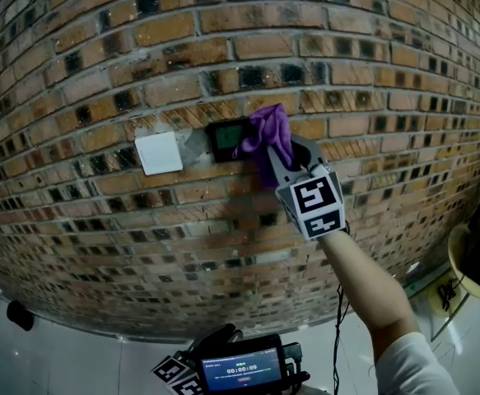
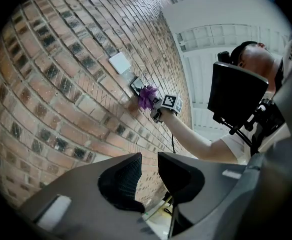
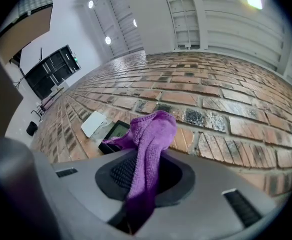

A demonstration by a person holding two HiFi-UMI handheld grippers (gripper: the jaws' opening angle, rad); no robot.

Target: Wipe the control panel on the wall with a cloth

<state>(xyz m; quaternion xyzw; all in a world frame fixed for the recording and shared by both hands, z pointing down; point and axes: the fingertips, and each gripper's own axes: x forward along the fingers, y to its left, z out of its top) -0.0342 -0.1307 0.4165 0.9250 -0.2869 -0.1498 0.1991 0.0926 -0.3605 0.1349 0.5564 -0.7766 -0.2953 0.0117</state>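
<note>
The control panel (image 1: 226, 139) is a small black box with a green screen, set on the brick wall (image 1: 100, 72). My right gripper (image 1: 277, 156) is shut on a purple cloth (image 1: 267, 134), which is bunched against the panel's right edge. In the right gripper view the cloth (image 3: 149, 136) rises between the jaws and droops onto the panel (image 3: 113, 133). My left gripper (image 1: 192, 370) hangs low at the bottom edge, away from the wall. In its own view the left gripper (image 2: 149, 176) is open by a narrow gap with nothing in it, and the cloth (image 2: 146, 97) shows far off.
A white switch plate (image 1: 158, 152) sits just left of the panel. A small screen device (image 1: 241, 369) rides by the left gripper. A round pale object (image 1: 468, 262) stands low at the right. A black monitor on an arm (image 2: 235, 94) hangs before the person.
</note>
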